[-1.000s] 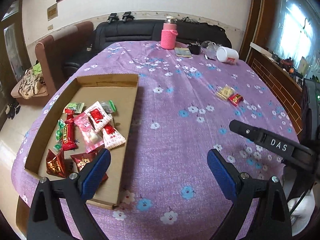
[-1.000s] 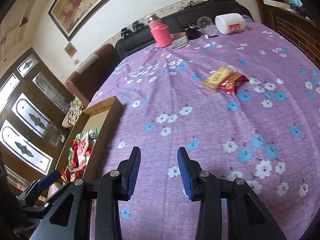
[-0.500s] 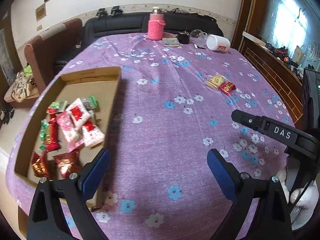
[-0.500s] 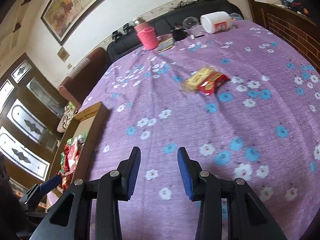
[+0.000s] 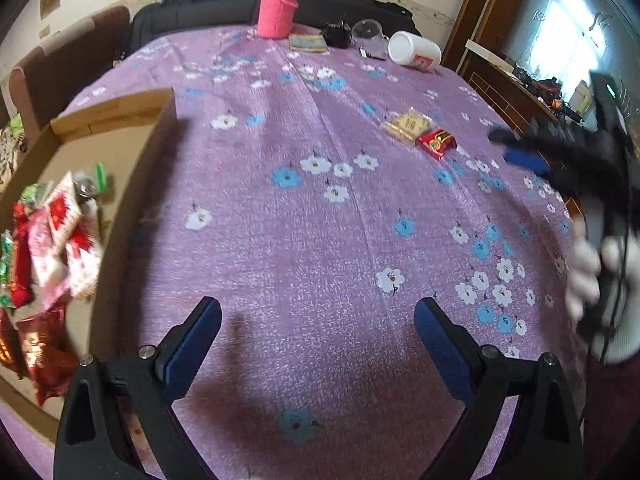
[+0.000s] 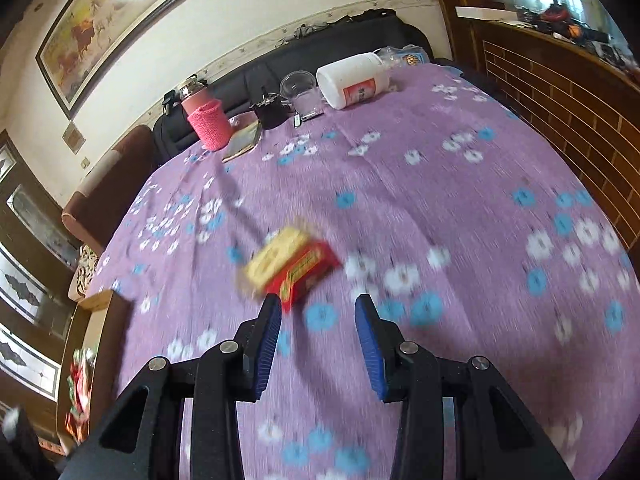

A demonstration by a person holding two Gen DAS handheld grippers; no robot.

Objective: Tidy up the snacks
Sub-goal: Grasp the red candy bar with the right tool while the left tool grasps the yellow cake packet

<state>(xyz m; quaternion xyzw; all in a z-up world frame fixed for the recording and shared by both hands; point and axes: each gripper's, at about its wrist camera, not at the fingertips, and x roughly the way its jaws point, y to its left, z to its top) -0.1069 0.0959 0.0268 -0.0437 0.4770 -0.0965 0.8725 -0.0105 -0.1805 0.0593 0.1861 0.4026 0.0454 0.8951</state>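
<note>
Now, from the left wrist, the left gripper [image 5: 318,334] has its fingers wide open and empty; the snack box [image 5: 132,184] sits beside its left finger. From the right wrist, the right gripper [image 6: 318,330] is partly open and empty, the red snack [image 6: 306,274] just ahead. I think it must reach forward and pinch.

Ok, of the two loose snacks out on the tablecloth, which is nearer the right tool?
The red packet, just ahead of the right tool; the yellow packet lies beside it, farther away.
</note>
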